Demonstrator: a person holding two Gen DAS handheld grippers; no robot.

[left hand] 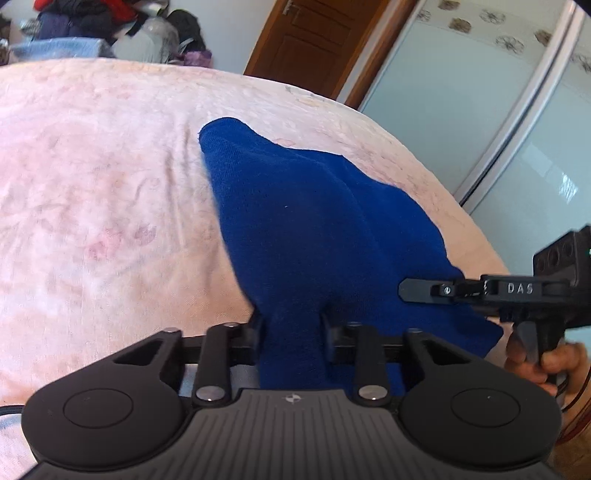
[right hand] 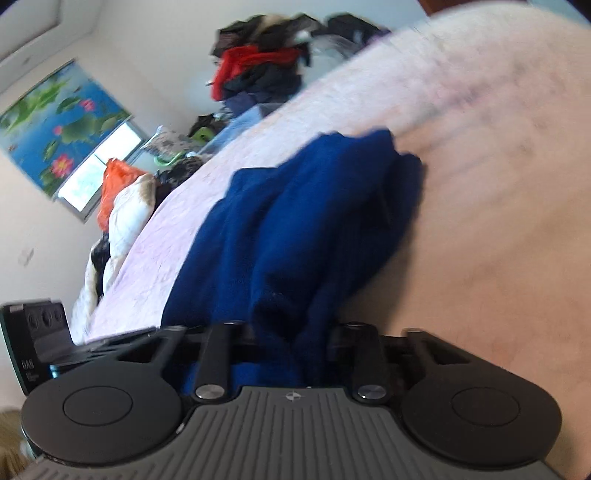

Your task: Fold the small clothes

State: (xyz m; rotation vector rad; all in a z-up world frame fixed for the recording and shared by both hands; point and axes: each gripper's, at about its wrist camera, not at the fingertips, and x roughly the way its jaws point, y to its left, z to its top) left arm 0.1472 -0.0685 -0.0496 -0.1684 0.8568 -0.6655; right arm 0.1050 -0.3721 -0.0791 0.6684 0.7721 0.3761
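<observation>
Both grippers, left [left hand: 291,326] and right [right hand: 293,334], pinch my soft blue knit garment [left hand: 314,206] above the fuzzy pink blanket [left hand: 103,192].

Left of the blue garment [left hand: 314,221] the pink bed [left hand: 110,184] lies bare; a clothes pile [left hand: 92,22] crowds its far edge.
</observation>
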